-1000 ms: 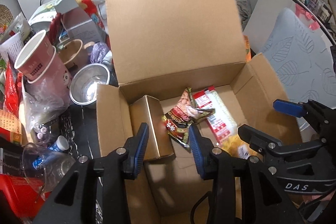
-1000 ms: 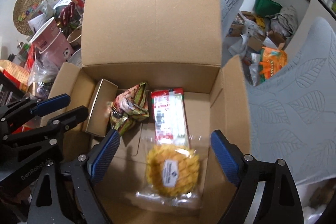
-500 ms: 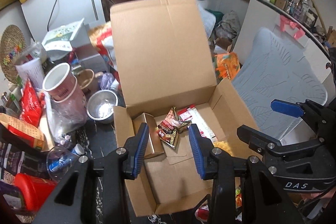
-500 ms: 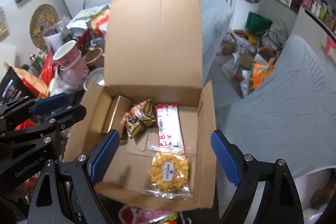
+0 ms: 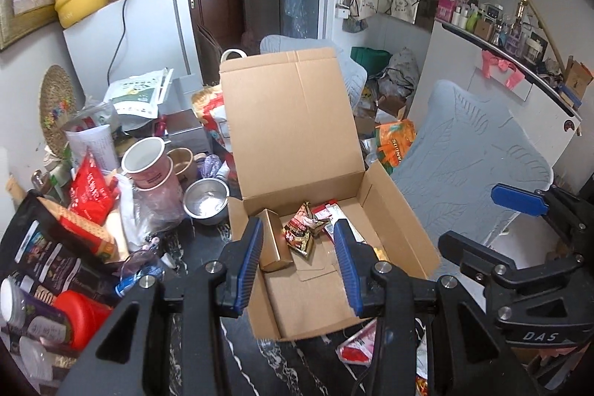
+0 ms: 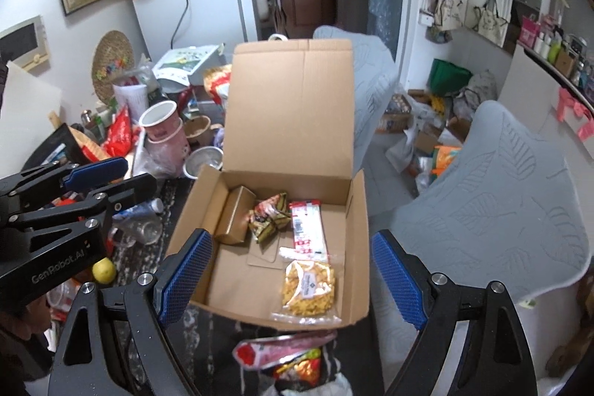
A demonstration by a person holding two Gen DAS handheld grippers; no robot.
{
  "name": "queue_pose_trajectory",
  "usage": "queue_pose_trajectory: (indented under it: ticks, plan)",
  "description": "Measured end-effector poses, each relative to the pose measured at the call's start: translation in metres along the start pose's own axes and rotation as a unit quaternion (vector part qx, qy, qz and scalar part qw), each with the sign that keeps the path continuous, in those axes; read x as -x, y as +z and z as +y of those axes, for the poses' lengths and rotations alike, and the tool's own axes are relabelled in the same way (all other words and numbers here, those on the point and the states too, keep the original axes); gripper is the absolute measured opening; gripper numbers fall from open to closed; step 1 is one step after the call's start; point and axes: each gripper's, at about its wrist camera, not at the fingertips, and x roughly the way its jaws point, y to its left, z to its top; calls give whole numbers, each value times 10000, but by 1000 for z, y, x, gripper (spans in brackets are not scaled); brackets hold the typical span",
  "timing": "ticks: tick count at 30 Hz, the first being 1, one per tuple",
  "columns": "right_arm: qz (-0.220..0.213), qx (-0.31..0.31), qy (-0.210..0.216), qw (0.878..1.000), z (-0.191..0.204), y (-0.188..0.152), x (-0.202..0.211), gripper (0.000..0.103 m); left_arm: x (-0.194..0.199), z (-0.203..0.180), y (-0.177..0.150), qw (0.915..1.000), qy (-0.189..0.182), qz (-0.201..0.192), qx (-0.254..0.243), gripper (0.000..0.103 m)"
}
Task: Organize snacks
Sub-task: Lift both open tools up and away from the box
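An open cardboard box (image 5: 404, 229) (image 6: 358, 229) stands on the dark table with its lid upright. Inside lie a gold carton (image 5: 274, 244) (image 6: 234, 219), a dark crumpled snack packet (image 5: 302, 232) (image 6: 269, 216), a long red-and-white packet (image 6: 306, 229) and a clear bag of yellow biscuits (image 6: 310, 286). My left gripper (image 5: 297, 266) hovers above the box's near left part, jaws apart with nothing between them. My right gripper (image 6: 293, 277) hangs wide open over the box's near edge, holding nothing. Each gripper also shows at the side of the other's view.
Loose snack packets (image 6: 286, 355) (image 5: 358, 344) lie on the table in front of the box. Left of it crowd stacked pink cups (image 5: 146, 166), a steel bowl (image 5: 206, 201), a red-lidded jar (image 5: 83, 316) and a lemon (image 6: 104, 270). A grey cushioned chair (image 5: 471, 166) stands right.
Both grippers have risen and drawn back from the box, which now looks smaller with more of the room in view. Neither jaw gap has changed; the snacks have not moved.
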Motion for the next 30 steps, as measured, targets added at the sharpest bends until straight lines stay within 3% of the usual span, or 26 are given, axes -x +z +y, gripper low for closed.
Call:
queue_pose_trajectory:
  ticks: [14, 30]
  plan:
    - [-246, -100, -92, 9996, 18, -52, 70, 89, 64, -17, -46, 9997, -96, -145, -145, 39]
    - [-228, -500, -226, 9982, 18, -122, 120, 89, 100, -48, -117, 9980, -501, 161, -337, 39]
